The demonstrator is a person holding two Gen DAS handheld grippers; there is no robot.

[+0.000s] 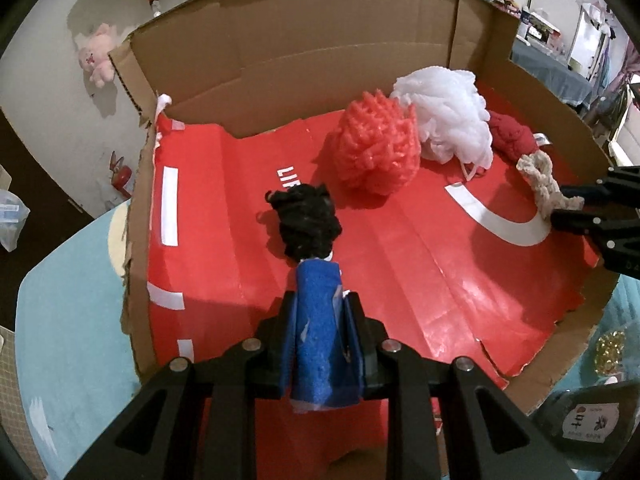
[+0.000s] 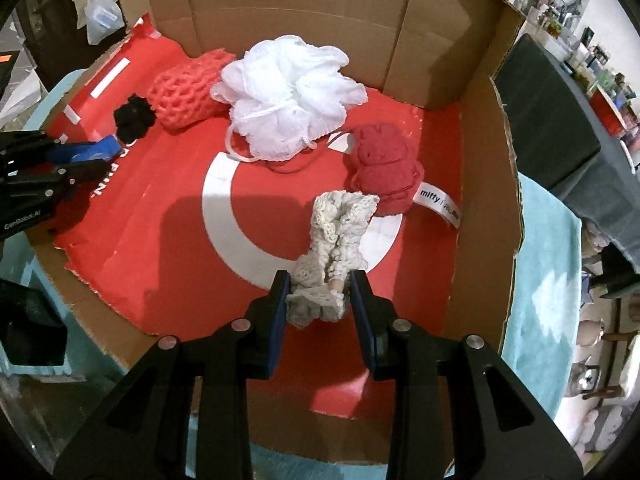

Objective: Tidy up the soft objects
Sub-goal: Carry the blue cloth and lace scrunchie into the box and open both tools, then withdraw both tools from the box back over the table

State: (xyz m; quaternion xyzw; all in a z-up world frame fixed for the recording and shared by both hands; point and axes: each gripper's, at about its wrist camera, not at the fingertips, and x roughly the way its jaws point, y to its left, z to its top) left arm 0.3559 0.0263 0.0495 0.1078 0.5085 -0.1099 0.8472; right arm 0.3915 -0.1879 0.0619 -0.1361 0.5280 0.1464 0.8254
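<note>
My left gripper [image 1: 318, 312] is shut on a doll with a blue felt body [image 1: 318, 344] and black yarn hair [image 1: 306, 222], held over the red floor of a cardboard box [image 1: 280, 60]. My right gripper [image 2: 320, 284] is shut on a cream crocheted piece [image 2: 336, 236], which also shows in the left wrist view [image 1: 542, 182]. In the box lie a coral knitted pouch [image 1: 376, 148], a white mesh bath pouf [image 2: 290, 94] and a dark red plush toy [image 2: 384, 168] with a white "miffy" tag.
The box walls rise at the back and right [image 2: 472, 40]; its front edge is low and torn. The box sits on a light blue surface [image 1: 76, 320]. A pink plush [image 1: 98, 54] lies on the floor beyond. A dark container [image 1: 588, 420] stands at the lower right.
</note>
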